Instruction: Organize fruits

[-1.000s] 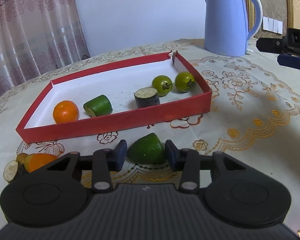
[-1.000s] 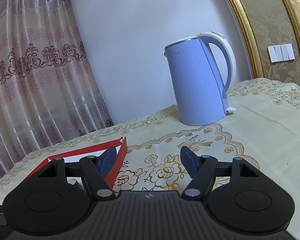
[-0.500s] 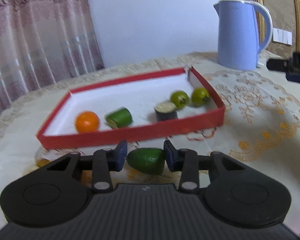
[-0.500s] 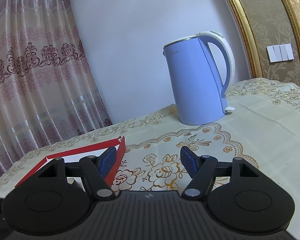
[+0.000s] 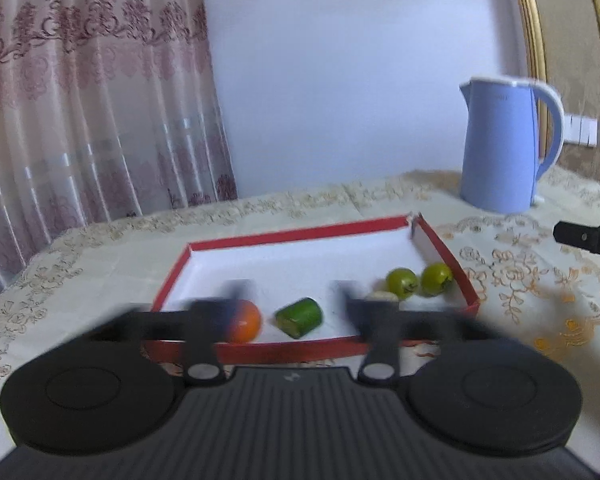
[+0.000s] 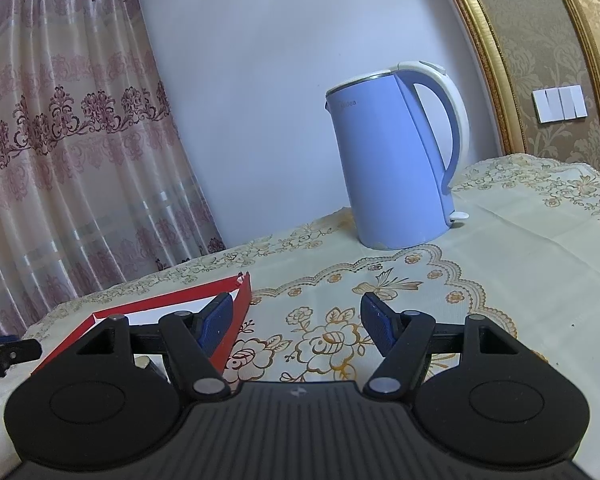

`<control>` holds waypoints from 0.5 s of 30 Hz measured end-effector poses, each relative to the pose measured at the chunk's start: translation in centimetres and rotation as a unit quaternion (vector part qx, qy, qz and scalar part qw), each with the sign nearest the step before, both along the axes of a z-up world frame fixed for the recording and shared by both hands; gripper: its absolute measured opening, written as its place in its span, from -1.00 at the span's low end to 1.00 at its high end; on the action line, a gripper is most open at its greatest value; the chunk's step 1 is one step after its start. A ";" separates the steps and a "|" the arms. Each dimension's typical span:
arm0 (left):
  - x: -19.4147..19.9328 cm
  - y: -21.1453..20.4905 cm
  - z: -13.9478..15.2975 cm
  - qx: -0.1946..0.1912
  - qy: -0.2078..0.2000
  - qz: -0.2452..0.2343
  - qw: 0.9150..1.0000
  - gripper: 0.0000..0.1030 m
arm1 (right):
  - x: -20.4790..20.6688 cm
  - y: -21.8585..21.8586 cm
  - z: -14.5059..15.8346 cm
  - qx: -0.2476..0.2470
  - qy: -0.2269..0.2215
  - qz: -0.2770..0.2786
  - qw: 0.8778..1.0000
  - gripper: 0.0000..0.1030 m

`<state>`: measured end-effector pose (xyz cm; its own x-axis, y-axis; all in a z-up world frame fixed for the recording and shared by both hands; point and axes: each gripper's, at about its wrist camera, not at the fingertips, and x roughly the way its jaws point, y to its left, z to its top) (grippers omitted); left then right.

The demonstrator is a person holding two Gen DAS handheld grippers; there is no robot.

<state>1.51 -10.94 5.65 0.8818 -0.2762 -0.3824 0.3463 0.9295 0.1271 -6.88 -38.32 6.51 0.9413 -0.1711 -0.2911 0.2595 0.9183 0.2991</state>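
Note:
In the left wrist view, a red tray (image 5: pixel 308 347) with a white floor holds an orange (image 5: pixel 247 322), a green cut piece (image 5: pixel 300 317), two small green fruits (image 5: pixel 401 281) (image 5: pixel 436 277) and a dark piece partly hidden behind my finger. My left gripper (image 5: pixel 290 294) is open and empty above the tray's near wall, its fingers blurred by motion. The green piece it held is out of sight. My right gripper (image 6: pixel 296 320) is open and empty above the tablecloth, beside the tray's far right corner (image 6: pixel 242 292).
A blue electric kettle (image 5: pixel 504 148) stands at the back right of the table; it also shows in the right wrist view (image 6: pixel 396 156). A patterned cloth (image 6: pixel 500 264) covers the table. Curtains (image 5: pixel 80 100) hang at the left. The right gripper's tip (image 5: pixel 586 236) shows at the right edge.
My left gripper has opened wide and risen, tilting up; the green piece held between its fingers is no longer in view. The right gripper has barely moved.

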 end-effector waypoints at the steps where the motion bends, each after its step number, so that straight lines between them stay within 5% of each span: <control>1: -0.5 0.9 0.0 -0.009 -0.012 -0.005 1.000 0.90 | 0.0 0.0 0.0 0.000 -0.001 0.001 1.000 0.36; 5: -1.0 2.1 -1.0 0.005 -0.018 -0.017 1.000 0.90 | 0.0 0.2 0.0 -0.002 -0.001 0.007 1.000 0.36; 12: -0.2 -0.6 -5.7 0.058 0.036 -0.047 0.997 0.83 | 0.2 0.1 -0.1 -0.003 0.007 0.006 1.000 0.36; 15: -0.1 -1.4 -6.6 0.081 0.048 -0.058 0.994 0.52 | 0.3 0.2 -0.2 -0.003 0.011 0.009 1.000 0.36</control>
<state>1.44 -12.36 -0.99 0.8053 -0.3020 -0.5102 0.4673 0.8528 0.2329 -6.60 -38.12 6.35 0.9376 -0.1568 -0.3104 0.2499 0.9244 0.2880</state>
